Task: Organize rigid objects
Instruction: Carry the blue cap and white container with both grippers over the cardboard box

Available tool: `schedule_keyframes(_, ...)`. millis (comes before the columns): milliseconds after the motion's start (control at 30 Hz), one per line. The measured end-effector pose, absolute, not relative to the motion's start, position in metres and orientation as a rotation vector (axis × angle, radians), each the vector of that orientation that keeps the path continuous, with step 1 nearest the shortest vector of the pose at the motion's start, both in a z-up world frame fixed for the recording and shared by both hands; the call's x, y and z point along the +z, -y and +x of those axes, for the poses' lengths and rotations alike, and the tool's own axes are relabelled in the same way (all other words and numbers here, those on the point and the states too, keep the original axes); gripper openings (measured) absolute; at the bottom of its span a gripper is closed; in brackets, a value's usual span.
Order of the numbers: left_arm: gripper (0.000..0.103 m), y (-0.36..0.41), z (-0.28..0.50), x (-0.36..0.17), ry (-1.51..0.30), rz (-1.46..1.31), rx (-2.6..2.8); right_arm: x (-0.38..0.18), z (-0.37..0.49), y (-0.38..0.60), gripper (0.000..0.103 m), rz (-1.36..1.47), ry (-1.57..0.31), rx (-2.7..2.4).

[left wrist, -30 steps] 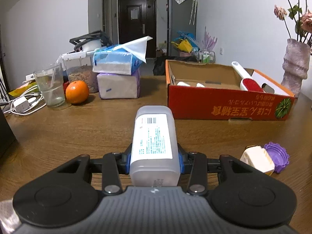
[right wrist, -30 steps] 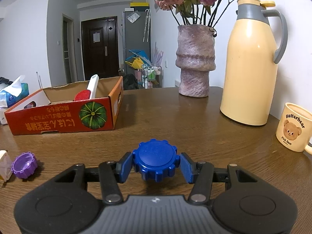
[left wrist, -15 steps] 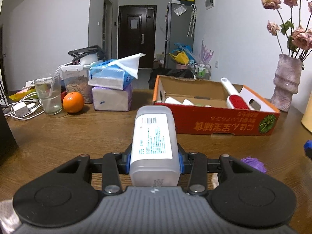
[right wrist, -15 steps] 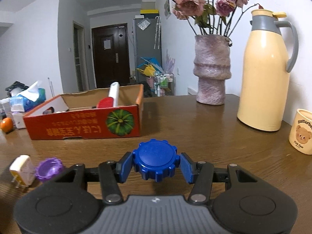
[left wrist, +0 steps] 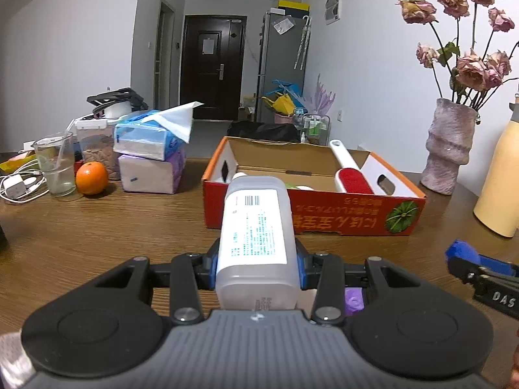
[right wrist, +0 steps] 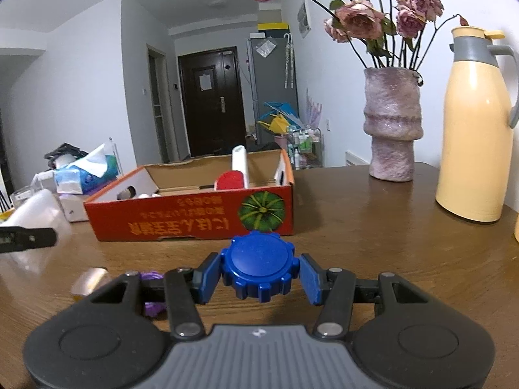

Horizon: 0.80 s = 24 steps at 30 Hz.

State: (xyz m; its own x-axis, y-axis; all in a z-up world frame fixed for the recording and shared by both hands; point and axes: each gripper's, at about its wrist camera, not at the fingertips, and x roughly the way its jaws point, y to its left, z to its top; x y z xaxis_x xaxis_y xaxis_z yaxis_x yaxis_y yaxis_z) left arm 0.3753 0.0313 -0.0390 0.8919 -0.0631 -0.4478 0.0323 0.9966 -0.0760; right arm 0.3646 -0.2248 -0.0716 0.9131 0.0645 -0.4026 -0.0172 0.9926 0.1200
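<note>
Two loads held above the bench, the red box ahead.
The wooden bench (left wrist: 81, 236) carries the open red cardboard box (left wrist: 340, 217) with a lint roller (left wrist: 352, 175) inside. The left gripper (left wrist: 256, 261) has its fingers clamped on a translucent labelled bottle (left wrist: 256, 236); the right gripper (right wrist: 261, 274) has its fingers clamped on a blue ridged cap (right wrist: 259, 265), near the box's front.

Translucent white bottle (left wrist: 256, 243) with white label, black barcode, teal print. Solid blue ridged cap (right wrist: 259, 265). Blue pads on black gripper fingers (right wrist: 207, 277). Red-orange cardboard box (left wrist: 340, 217), yellow lettering, green pumpkin motif, brown interior. White-handled lint brush (left wrist: 352, 175), red head. Mottled mauve vase (right wrist: 392, 123); faded pink roses (right wrist: 358, 19). Cream thermos (right wrist: 473, 136), grey collar. Orange fruit (left wrist: 91, 177). Brown wood-grain table (right wrist: 373, 253).
</note>
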Motion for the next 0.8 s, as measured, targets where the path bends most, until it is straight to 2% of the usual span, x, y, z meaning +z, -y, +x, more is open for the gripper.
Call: schedule_keyframes(800, 0.042, -0.014, 0.413, -0.018, -0.426, -0.125, 0.018, -0.059, 0.402, 0.192, 0.052, 0.146, -0.349, 0.080)
